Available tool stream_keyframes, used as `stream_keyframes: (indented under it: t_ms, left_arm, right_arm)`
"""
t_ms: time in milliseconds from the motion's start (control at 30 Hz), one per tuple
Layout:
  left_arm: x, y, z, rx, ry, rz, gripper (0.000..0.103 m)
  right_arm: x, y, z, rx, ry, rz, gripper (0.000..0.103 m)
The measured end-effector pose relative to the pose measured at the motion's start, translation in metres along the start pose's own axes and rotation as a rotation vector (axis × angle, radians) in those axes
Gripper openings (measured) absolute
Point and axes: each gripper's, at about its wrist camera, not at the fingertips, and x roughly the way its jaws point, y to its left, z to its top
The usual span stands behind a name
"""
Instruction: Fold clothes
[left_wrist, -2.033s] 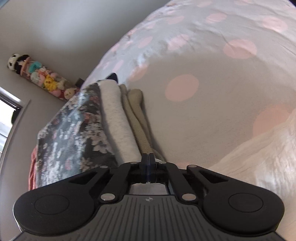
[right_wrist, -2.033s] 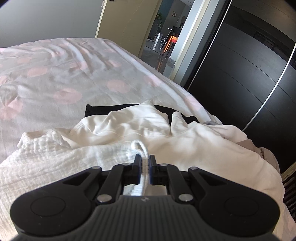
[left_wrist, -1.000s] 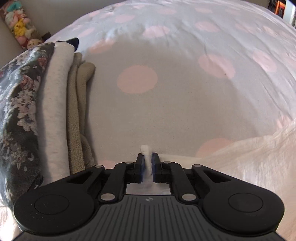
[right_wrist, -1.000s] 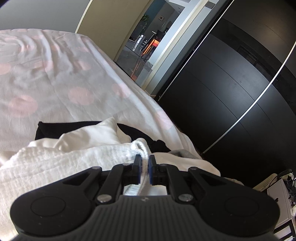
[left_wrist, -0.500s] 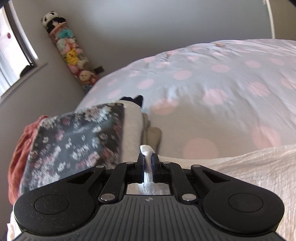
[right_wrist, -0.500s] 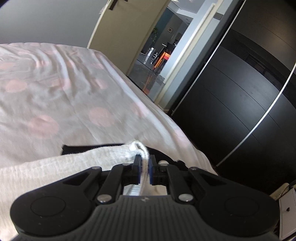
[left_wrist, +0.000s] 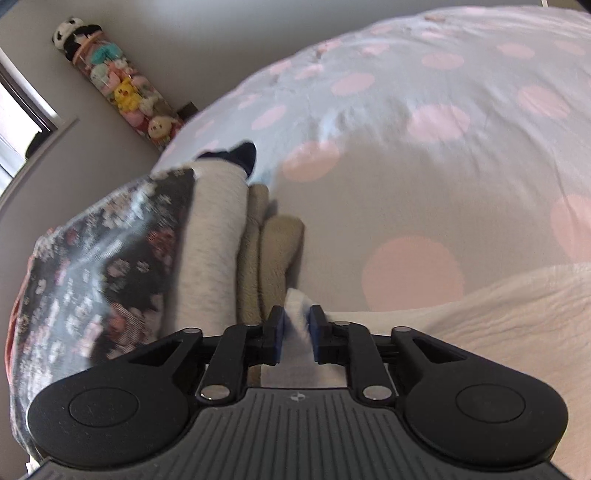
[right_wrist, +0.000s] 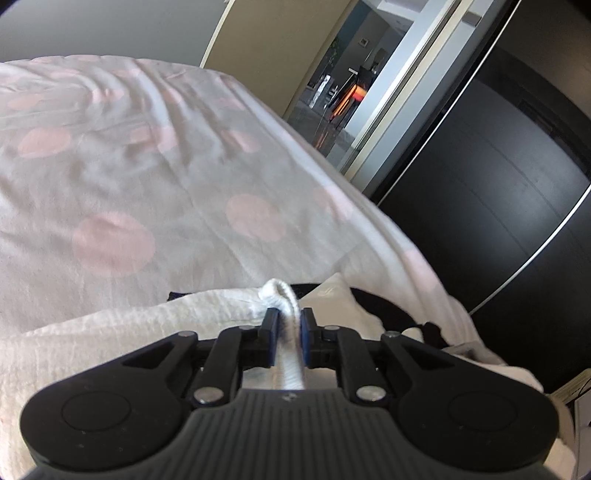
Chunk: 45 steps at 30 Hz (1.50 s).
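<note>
Both pairs of jaws have just been opening: half a second ago each was pinched tight on a corner of the white garment, and now a gap shows on either side of the cloth. In the left wrist view the left gripper (left_wrist: 295, 334) has its jaws apart with the white garment (left_wrist: 498, 314) corner standing loose between them, the pads no longer pressing. In the right wrist view the right gripper (right_wrist: 285, 338) is the same, its jaws parted around a thick rolled hem of the garment (right_wrist: 110, 332), which still runs up between them. I judge this as the let-go at the end of a fold: the edge has been carried across and is being laid down on the bed (left_wrist: 406, 192).

The garment lies across the near part of the bed, stretching right from the left gripper and left from the right one.

Only the left view shows the stack of folded clothes (left_wrist: 218, 236) just left of the gripper, a dark flowered piece, a grey one and tan ones, with a tube of soft toys (left_wrist: 122, 86) far off by the wall. Only the right view shows a black garment (right_wrist: 373, 299) lying under the white one just beyond the gripper, then the dark wardrobe (right_wrist: 498, 206) on the right and an open doorway (right_wrist: 343, 88) far behind.
</note>
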Motion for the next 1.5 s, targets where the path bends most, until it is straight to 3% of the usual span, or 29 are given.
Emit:
stream_keyframes:
  t_ms: [167,267,333,367,500,633,833,1033,1233,1400,1500]
  left_arm:
    - [-0.005,0.006,-0.015,-0.018,-0.008,-0.030,0.020]
    - [-0.026,0.013,-0.021,-0.053,-0.021,-0.073,0.025]
    - [-0.050,0.019,-0.026,-0.072,-0.048,-0.102,0.038]
    - [-0.064,0.022,-0.030,-0.080,-0.065,-0.115,0.044]
    - [-0.120,0.036,-0.059,-0.096,-0.095,-0.179,0.044]
    - [-0.168,0.052,-0.102,-0.094,-0.076,-0.223,0.044]
    - [-0.227,0.076,-0.158,-0.085,-0.078,-0.234,0.044]
    - [-0.264,0.099,-0.192,-0.192,-0.081,-0.280,0.045]
    - [-0.280,0.104,-0.210,-0.252,-0.083,-0.326,0.045]
    - [-0.290,0.095,-0.217,-0.260,-0.079,-0.369,0.045]
    - [-0.293,0.087,-0.218,-0.243,-0.077,-0.372,0.045]
  right_arm:
    - [0.009,-0.004,-0.009,0.027,0.029,0.043,0.030]
    - [-0.001,-0.016,-0.009,0.066,0.001,0.060,0.039]
    - [-0.014,-0.025,-0.009,0.099,-0.032,0.079,0.043]
    - [-0.024,-0.031,-0.008,0.117,-0.053,0.085,0.045]
    - [-0.078,-0.056,-0.016,0.205,-0.139,0.133,0.048]
    - [-0.135,-0.075,-0.039,0.215,-0.125,0.233,0.048]
    - [-0.207,-0.107,-0.102,0.229,-0.001,0.473,0.048]
    - [-0.249,-0.117,-0.180,0.207,0.120,0.594,0.048]
    - [-0.248,-0.132,-0.249,0.371,0.280,0.649,0.052]
    - [-0.223,-0.133,-0.291,0.585,0.399,0.711,0.051]
    - [-0.217,-0.127,-0.302,0.666,0.418,0.773,0.037]
